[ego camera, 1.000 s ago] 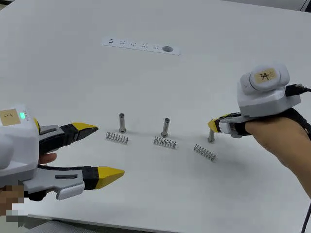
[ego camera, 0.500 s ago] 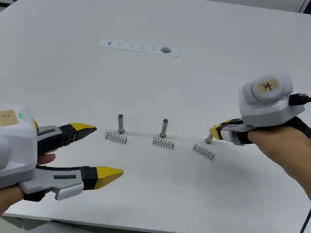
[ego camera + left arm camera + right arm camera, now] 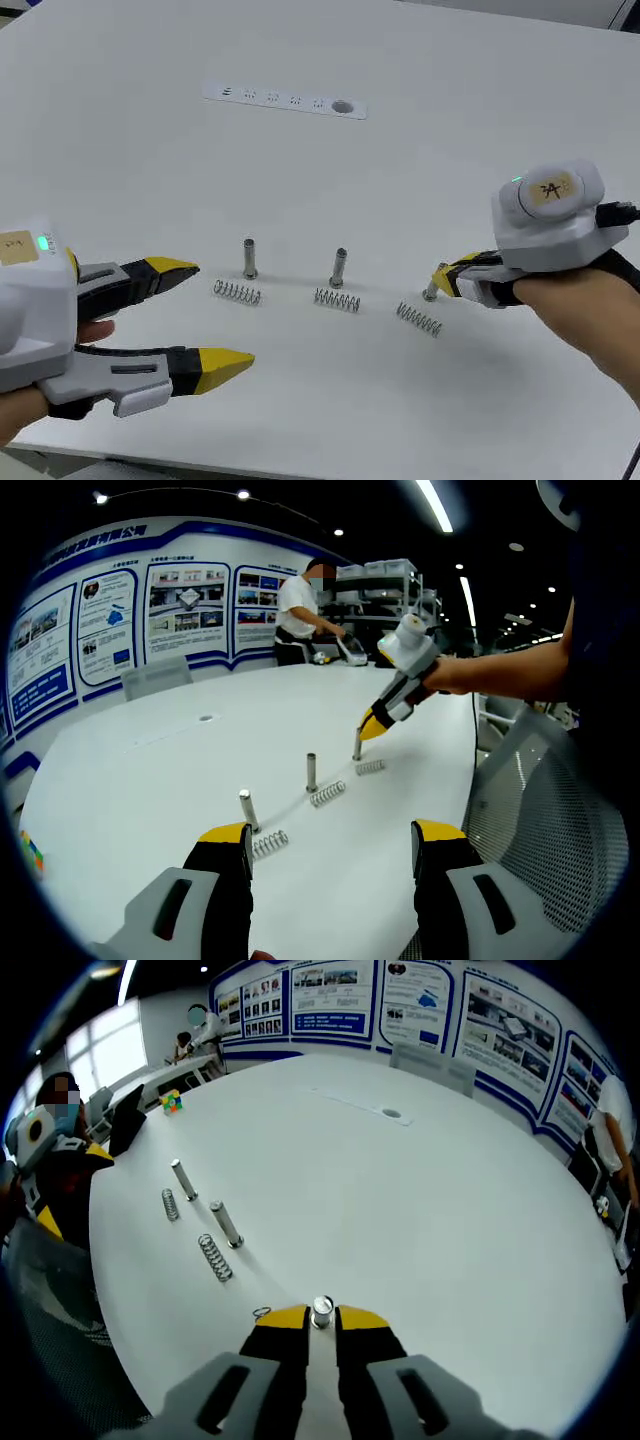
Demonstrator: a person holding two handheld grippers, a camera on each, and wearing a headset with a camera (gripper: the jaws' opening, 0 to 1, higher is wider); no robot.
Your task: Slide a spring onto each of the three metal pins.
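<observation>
Head view: right silver metal pin [image 3: 431, 292] is pinched near its top between the yellow tips of my right gripper [image 3: 443, 281]. Right gripper view agrees: jaws pressed together on the pin's round head. Whether the pin stands straight or leans, I cannot tell.

Right coiled wire spring [image 3: 419, 319] lies flat on the white desk [image 3: 400, 180], just in front of that pin and apart from the gripper.

Middle silver metal pin [image 3: 339, 268] and left silver metal pin [image 3: 249, 258] both stand upright. Middle coiled wire spring [image 3: 337, 299] and left coiled wire spring [image 3: 237, 292] each lie flat just in front of their own pin. No spring is on a pin yet.

My left gripper [image 3: 215, 313] hovers over the near left of the desk, jaws spread wide and holding nothing, well apart from the row.

Flat white power strip [image 3: 285, 99] lies at the far side of the desk.
</observation>
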